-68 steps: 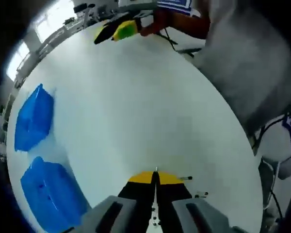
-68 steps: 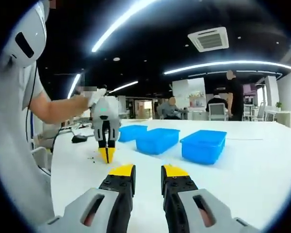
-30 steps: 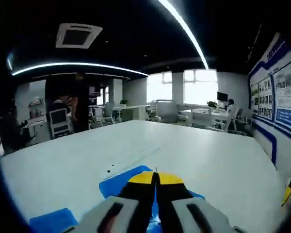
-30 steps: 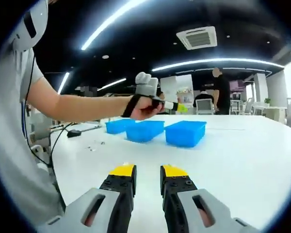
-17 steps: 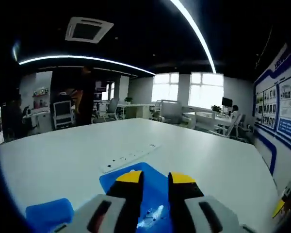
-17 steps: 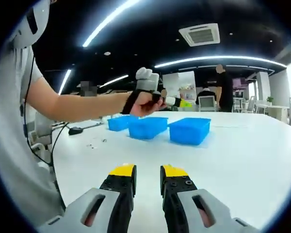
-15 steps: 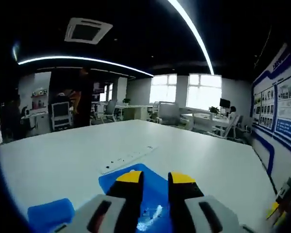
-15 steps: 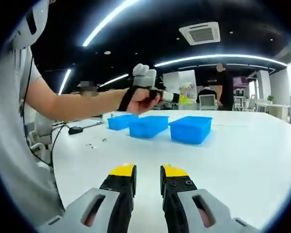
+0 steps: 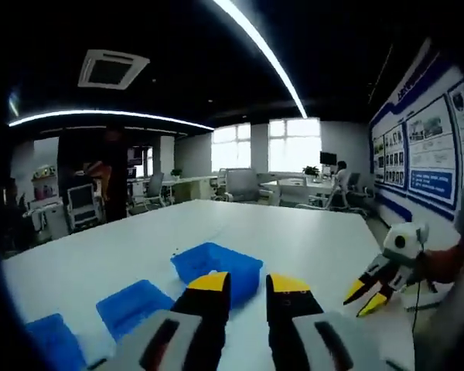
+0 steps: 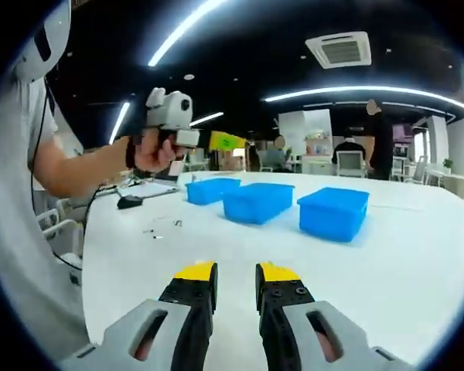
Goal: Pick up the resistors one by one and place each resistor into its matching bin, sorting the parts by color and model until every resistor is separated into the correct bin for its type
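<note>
Two yellow-tipped tongs stand open with nothing between their jaws. In the left gripper view, the left gripper point(image 9: 243, 284) sits at the bottom middle, and the right gripper point(image 9: 365, 296) shows at the lower right, also open. Three blue bins point(image 9: 216, 263) lie on the white table point(image 9: 317, 247), from the middle down to the lower left. In the right gripper view, the right gripper point(image 10: 235, 273) is at the bottom middle. The small resistors point(image 10: 161, 228) lie loose on the table at the middle left, well apart from the bins point(image 10: 334, 212). A hand point(image 10: 151, 151) holds the left gripper point(image 10: 226, 141) up at the upper left.
</note>
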Motion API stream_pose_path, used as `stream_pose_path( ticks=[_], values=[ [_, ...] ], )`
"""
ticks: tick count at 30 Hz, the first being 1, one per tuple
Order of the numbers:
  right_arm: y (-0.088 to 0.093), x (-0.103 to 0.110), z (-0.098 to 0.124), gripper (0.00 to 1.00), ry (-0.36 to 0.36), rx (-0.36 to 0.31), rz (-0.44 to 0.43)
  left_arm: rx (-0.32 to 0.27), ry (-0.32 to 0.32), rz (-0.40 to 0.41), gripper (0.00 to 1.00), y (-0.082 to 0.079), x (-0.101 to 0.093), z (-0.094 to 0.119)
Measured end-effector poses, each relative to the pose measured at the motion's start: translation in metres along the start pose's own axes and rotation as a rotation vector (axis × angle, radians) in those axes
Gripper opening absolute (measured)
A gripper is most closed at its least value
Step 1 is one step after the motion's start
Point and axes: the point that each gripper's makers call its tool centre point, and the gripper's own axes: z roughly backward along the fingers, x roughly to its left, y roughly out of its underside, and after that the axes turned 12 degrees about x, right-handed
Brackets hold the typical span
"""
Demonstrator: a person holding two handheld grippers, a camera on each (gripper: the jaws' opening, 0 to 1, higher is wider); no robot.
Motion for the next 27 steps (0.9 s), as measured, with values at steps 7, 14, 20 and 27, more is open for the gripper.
stream_pose_path(
  ticks=[7, 14, 20, 27],
  values=[
    [-0.003, -0.002, -0.013, 0.22, 0.012, 0.019, -0.006, 0.291, 0.071, -0.166, 0.18, 0.080, -0.020, 0.044],
    [-0.003, 0.000, -0.024, 0.22, 0.018, 0.043, -0.005, 0.525, 0.055, -0.065, 0.17, 0.146, -0.030, 0.052],
    [-0.004, 0.004, -0.025, 0.22, 0.014, 0.052, 0.011, 0.518, 0.091, 0.128, 0.16, 0.165, -0.054, 0.047],
    [-0.001, 0.003, -0.024, 0.22, 0.017, 0.059, 0.010, 0.519, -0.028, 0.244, 0.16, 0.177, -0.055, 0.052]
  ],
)
